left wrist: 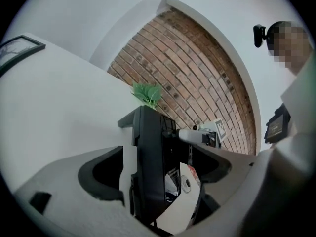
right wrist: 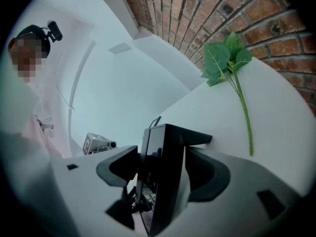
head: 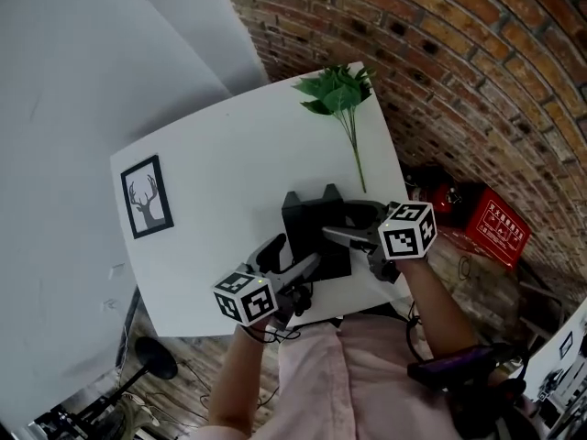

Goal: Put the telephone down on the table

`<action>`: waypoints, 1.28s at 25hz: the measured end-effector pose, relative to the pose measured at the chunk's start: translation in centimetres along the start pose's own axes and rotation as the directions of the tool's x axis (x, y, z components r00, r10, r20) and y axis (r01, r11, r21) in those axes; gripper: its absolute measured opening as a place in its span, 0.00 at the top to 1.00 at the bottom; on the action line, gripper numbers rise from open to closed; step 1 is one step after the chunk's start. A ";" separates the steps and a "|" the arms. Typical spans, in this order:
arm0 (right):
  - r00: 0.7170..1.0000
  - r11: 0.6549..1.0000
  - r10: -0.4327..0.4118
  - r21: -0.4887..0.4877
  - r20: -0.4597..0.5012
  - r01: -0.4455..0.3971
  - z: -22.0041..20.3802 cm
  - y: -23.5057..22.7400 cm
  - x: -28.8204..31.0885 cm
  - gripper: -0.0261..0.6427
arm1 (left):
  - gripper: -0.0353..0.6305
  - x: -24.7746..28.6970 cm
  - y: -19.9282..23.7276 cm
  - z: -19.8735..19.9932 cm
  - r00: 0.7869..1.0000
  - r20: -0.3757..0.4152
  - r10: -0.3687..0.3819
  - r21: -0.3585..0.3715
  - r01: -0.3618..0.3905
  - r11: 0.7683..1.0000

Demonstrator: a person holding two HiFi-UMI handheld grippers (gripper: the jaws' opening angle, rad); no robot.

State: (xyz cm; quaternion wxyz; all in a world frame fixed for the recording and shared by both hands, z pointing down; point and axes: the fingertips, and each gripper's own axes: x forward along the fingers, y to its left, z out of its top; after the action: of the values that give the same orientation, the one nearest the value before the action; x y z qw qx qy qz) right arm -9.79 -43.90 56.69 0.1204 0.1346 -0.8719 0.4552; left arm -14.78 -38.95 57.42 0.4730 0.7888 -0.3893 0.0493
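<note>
A black telephone [head: 316, 232] stands on the white table [head: 220, 172] near its front edge, its cord trailing toward me. My left gripper [head: 295, 257] reaches in from the lower left, and the phone's body [left wrist: 150, 152] sits between its widely spread jaws, with a clear gap on the right side. My right gripper [head: 341, 220] comes from the right. Its jaws also straddle the telephone [right wrist: 165, 162], spread wide and not visibly pressing on it. A white disc-shaped piece [left wrist: 185, 196] shows low between the left jaws.
A green leafy sprig [head: 339, 94] lies at the table's far right corner, and a framed deer picture [head: 147, 197] lies at the left. A brick wall [head: 459, 81] and a red box [head: 495, 227] are to the right, beyond the table's edge.
</note>
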 end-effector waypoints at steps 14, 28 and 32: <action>0.861 0.826 -0.212 -0.385 0.463 0.411 13.0 11.6 -9.2 0.94 | 0.74 -12.5 -9.4 16.8 0.837 0.533 0.123 0.296 -0.321 0.900; 0.704 0.573 -0.167 -0.513 0.690 0.639 16.8 20.9 -14.2 0.95 | 0.94 -15.7 -17.7 21.8 0.709 0.703 0.055 0.442 -0.497 0.747; 0.687 0.562 -0.170 -0.503 0.707 0.656 16.7 21.1 -15.0 0.96 | 0.94 -15.5 -18.0 21.5 0.712 0.700 0.052 0.444 -0.491 0.750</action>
State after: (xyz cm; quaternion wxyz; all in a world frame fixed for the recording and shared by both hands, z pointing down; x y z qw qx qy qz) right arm -4.54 -44.22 26.36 -0.0014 0.4211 -0.9062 -0.0393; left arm -19.86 -42.54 25.95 0.0182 0.7920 -0.6093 -0.0326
